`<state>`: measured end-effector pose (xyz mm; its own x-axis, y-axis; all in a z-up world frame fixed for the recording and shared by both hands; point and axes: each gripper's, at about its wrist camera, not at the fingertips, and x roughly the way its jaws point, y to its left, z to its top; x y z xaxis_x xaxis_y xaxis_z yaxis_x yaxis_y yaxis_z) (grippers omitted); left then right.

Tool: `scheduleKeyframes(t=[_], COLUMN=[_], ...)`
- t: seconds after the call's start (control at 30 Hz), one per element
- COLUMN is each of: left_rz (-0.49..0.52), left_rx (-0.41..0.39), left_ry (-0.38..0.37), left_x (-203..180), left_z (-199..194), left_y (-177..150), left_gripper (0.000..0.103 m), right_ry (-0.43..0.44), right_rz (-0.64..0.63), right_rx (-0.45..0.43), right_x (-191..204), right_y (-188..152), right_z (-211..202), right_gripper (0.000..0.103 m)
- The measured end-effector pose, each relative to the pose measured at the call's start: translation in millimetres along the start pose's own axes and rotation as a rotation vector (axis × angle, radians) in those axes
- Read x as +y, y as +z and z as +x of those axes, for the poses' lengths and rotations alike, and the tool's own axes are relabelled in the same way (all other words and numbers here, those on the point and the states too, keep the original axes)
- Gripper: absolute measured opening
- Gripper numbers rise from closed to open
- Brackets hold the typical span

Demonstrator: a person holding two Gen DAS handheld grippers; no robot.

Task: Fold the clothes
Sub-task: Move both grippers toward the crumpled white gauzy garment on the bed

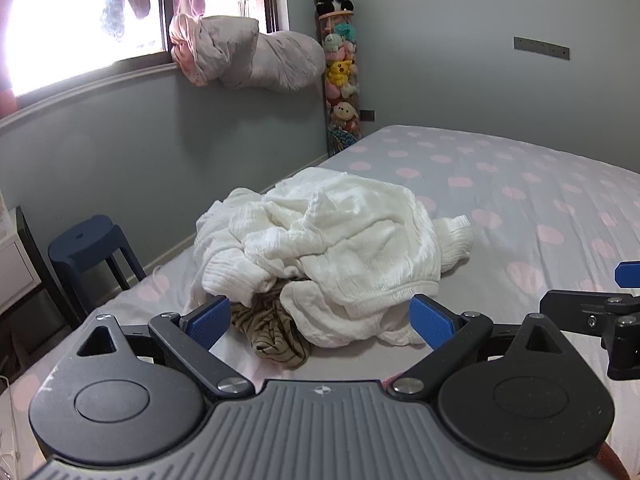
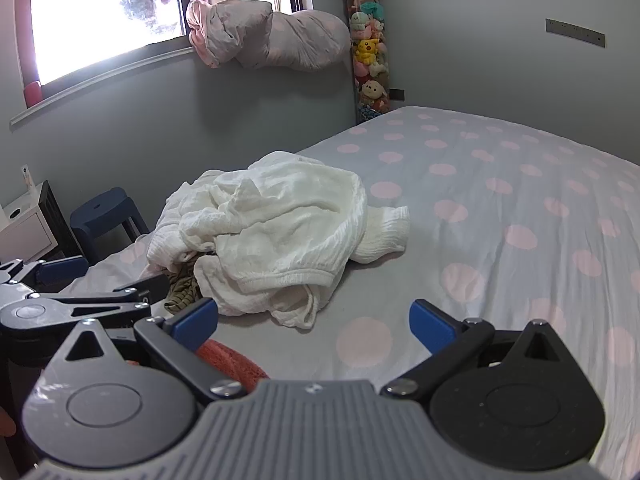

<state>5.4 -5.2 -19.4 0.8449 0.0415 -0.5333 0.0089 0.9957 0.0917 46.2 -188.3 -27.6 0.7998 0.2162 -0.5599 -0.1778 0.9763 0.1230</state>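
Your left hand-held gripper (image 1: 320, 318) and your right hand-held gripper (image 2: 314, 320) both have the jaws spread wide and hold nothing. Just beyond the left one lies a striped olive garment (image 1: 276, 332), partly under a crumpled white garment (image 1: 320, 248), on the bed (image 1: 520, 200) with pink dots. Farther back, a blue stool (image 1: 94, 246) stands beside the bed, and a tube of plush toys (image 1: 340, 76) stands in the corner

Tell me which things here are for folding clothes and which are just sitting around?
For the job:
- white garment, crumpled on the bed
- striped olive garment, partly under it
- left hand-held gripper, open
- right hand-held gripper, open
- bed, the folding surface

Just lying about:
- blue stool
- tube of plush toys with a panda on top
- bundled bedding at the window
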Motion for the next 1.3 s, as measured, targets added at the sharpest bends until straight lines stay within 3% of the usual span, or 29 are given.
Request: scheduleKeyframes(t=[0.47, 1.3], left_rz=[-0.026, -0.038], left_rx=[-0.007, 0.097], left_ry=[-0.019, -0.004], left_x=[4.4, 14.1], left_z=[-1.3, 12.9], left_y=[0.3, -0.2], left_gripper=[0.094, 0.094], right_ry=[0.007, 0.061], right_rz=[0.010, 0.022], right_rx=[0.013, 0.008], right_x=[-0.9, 4.0], right_y=[-1.9, -2.7], right_z=[2.2, 12.6], right_gripper=[0.102, 0.102])
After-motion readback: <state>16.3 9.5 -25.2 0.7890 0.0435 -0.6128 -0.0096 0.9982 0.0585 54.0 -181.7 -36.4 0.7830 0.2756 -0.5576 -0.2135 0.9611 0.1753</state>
